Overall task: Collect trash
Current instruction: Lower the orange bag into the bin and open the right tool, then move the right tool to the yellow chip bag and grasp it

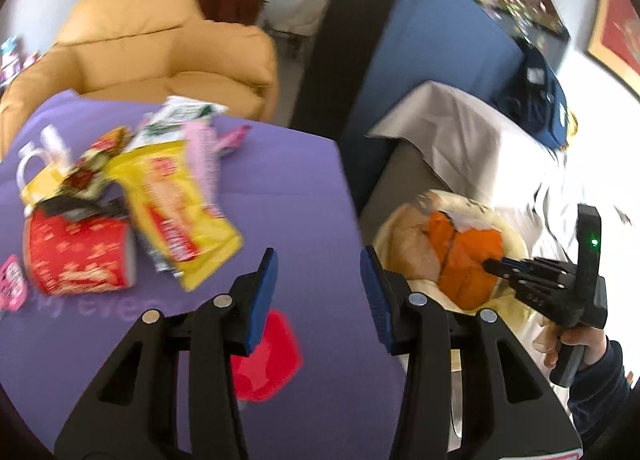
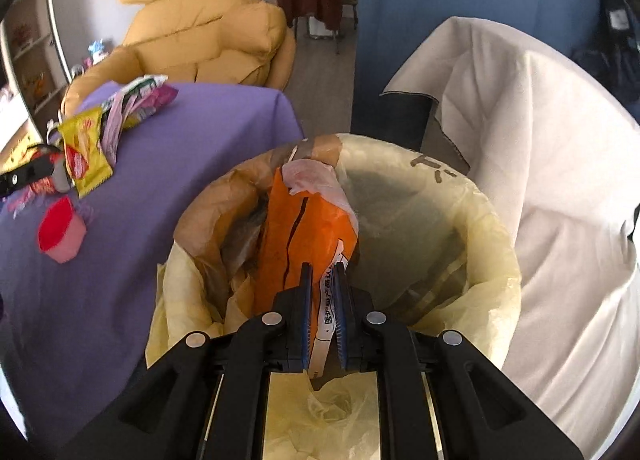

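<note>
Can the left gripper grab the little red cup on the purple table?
Probably yes. The left gripper is open and empty, right above the red cup, with nothing between them.

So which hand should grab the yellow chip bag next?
Probably the left. The left gripper is open and hovers over the purple table near the yellow chip bag. The right gripper is busy holding an orange wrapper over the bin.

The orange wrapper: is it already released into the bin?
Not released. The right hand-held gripper is shut on the orange wrapper, which hangs inside the bin.
</note>
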Tool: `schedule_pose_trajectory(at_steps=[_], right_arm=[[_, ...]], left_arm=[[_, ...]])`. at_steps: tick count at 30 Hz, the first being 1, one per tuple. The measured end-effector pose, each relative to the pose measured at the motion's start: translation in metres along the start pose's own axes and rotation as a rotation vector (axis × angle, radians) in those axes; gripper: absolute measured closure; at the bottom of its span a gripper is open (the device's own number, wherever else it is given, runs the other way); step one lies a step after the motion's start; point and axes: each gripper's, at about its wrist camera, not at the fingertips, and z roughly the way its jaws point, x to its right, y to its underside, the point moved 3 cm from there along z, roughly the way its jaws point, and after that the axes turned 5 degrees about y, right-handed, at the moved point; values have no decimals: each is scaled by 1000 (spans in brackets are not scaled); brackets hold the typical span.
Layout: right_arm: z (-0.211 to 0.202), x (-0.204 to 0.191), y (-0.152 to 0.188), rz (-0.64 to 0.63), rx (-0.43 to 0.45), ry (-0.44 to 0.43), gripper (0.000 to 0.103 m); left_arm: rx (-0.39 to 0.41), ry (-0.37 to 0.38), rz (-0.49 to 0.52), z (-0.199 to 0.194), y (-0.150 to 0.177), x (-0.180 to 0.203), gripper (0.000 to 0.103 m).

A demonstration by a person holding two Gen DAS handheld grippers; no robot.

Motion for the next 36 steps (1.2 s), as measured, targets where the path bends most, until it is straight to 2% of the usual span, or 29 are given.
schedule_pose_trajectory(at_steps=[3,7,13,20,27,30,36], right_arm=[[-4,7,-3,33,15,-4,87],[-17,11,-6,51,47,-25,71],[-42,-4,-14,-23,101,24,71],[-41,-35,-30,-26,136,-34,71],[-27,-87,-38,-70,152,-124,71],[-20,-105,-39,-87,145,-150,71],[-6,-125,-34,-103,106,-189,71]], left_arm=[[23,-15,-31,-14,1,-16,61],[66,-50,-21,-33,3,-32,58],[104,-91,-28,-52,12,-59,58],[124,-151,-69,-68,20,-94,58],[174,-213,-121,-84,17,-131,57],[157,-241,-133,-78,12,-144,57],[127,-172,-184,-55,2,-157,57]])
